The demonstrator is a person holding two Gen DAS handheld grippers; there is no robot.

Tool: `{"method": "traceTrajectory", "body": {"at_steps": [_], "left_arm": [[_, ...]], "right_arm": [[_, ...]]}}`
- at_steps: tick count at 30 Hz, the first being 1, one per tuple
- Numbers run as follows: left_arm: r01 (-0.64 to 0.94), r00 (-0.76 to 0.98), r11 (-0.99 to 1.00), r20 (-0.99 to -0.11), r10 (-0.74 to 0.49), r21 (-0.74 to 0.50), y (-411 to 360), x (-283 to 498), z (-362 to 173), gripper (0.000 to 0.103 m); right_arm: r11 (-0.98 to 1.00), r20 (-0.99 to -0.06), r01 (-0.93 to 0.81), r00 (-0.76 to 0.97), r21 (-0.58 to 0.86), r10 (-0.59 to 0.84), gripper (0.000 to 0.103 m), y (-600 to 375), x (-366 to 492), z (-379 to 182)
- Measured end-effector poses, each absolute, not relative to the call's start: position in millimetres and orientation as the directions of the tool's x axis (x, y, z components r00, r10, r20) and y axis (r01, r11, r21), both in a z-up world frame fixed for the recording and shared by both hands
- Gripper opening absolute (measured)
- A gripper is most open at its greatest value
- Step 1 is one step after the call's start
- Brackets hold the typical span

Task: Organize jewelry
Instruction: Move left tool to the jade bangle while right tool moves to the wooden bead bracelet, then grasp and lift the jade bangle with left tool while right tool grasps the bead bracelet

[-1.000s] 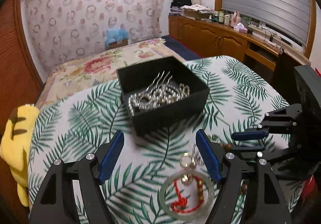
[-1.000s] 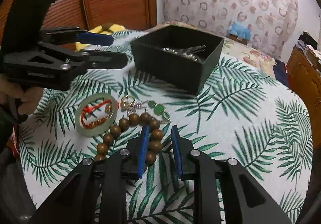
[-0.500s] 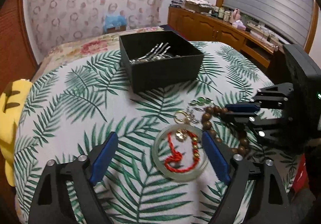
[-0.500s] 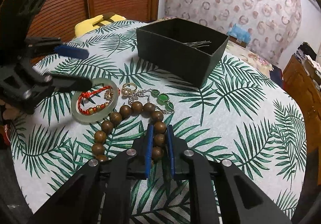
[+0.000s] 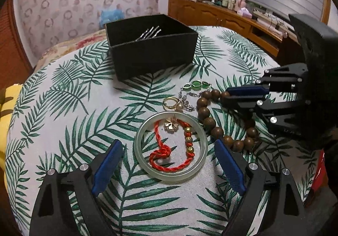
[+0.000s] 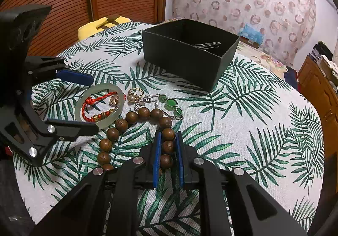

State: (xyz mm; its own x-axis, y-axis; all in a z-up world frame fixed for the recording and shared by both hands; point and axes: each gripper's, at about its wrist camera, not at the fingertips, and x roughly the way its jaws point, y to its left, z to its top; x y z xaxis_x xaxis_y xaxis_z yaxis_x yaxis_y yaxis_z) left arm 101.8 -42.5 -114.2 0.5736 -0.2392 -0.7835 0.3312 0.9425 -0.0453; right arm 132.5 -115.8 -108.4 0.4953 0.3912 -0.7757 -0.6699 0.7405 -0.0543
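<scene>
A wooden bead bracelet (image 6: 131, 118) lies on the leaf-print tablecloth; my right gripper (image 6: 168, 145) is shut on its beads, also seen in the left wrist view (image 5: 240, 93). A pale jade bangle (image 5: 171, 145) with a red cord bracelet (image 5: 169, 151) inside it lies between the fingers of my open left gripper (image 5: 166, 149), which straddles it without touching. A gold ring (image 5: 171, 102), a silver chain and a green stone bracelet (image 5: 197, 85) lie beyond. A black box (image 5: 152, 45) holding silver hairpins (image 5: 147, 33) stands further back.
The round table's edge (image 6: 316, 130) curves at the right. A yellow plush toy (image 6: 99, 24) sits past the far edge. A bed (image 5: 69, 43) and a wooden cabinet (image 5: 221, 16) lie behind the table.
My left gripper dropped back from the box and down, its open fingers now on either side of the jade bangle. My right gripper moved forward and closed on the wooden beads.
</scene>
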Motion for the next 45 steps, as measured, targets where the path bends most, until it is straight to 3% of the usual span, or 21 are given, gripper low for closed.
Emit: {"method": "traceTrajectory", "body": {"at_steps": [4,12,15,16,35,45], "left_arm": [[0.335,0.585,0.942,-0.788,-0.189,0.022,-49.4,100.7,-118.7,0.085],[0.331,0.590,0.943,-0.785,-0.190,0.020,-49.3,99.8,-118.2,0.085],[0.333,0.597,0.943,-0.777,-0.199,0.014,-49.4,98.1,-116.1,0.070],[0.331,0.597,0.944,-0.777,-0.199,0.012,-49.4,98.0,-115.1,0.069],[0.282,0.668,0.959,-0.714,-0.212,-0.021,-39.5,88.6,-86.4,0.069],[0.280,0.691,0.959,-0.687,-0.224,-0.031,-32.4,105.8,-76.9,0.069]], "right_arm": [[0.740,-0.776,-0.670,0.495,-0.054,0.391,0.015,-116.7,134.1,-108.1],[0.741,-0.776,-0.670,0.495,-0.054,0.391,0.015,-116.6,133.6,-107.9],[0.741,-0.776,-0.670,0.495,-0.053,0.391,0.015,-116.9,133.7,-107.7],[0.741,-0.776,-0.670,0.495,-0.053,0.391,0.015,-117.0,133.8,-107.9],[0.751,-0.774,-0.658,0.498,-0.045,0.390,0.015,-118.0,133.8,-106.8],[0.740,-0.719,-0.671,0.530,-0.032,0.450,0.015,-113.7,133.1,-75.0]]}}
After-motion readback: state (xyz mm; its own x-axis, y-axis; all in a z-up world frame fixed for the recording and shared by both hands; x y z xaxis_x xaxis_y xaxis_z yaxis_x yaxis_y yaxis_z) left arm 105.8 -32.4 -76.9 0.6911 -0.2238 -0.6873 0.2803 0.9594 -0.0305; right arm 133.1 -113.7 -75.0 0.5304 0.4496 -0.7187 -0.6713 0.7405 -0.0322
